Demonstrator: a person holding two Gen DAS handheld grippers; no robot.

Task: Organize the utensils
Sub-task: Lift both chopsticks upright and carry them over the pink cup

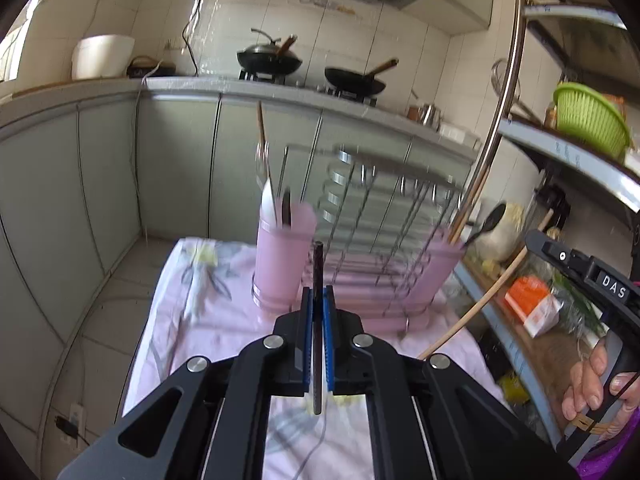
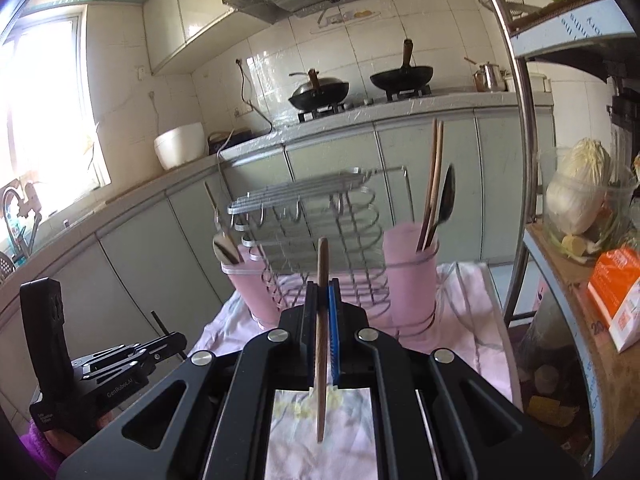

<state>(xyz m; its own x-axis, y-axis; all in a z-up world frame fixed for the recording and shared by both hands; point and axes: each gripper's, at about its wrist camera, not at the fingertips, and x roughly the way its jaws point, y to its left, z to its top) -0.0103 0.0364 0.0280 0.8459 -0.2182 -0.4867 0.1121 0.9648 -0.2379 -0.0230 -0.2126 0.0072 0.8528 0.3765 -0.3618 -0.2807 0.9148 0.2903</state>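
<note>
Chopsticks clamped in both jaws, cups ahead.
Left gripper [image 1: 318, 300] pinches a dark chopstick [image 1: 317, 268]; right gripper [image 2: 323, 300] pinches a wooden chopstick [image 2: 322, 264], each sticking out beyond the jaws. Both look light, stiff and slippery; gripping mid-length seems safest. Pink cups [image 1: 280, 256] stand ahead on the desk.

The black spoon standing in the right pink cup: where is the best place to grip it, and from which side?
Probably grip the black spoon on its slim neck just below the bowl, coming from above. It stands bowl-up in the right pink cup, beside the wooden chopsticks, so only its upper part is free.
</note>
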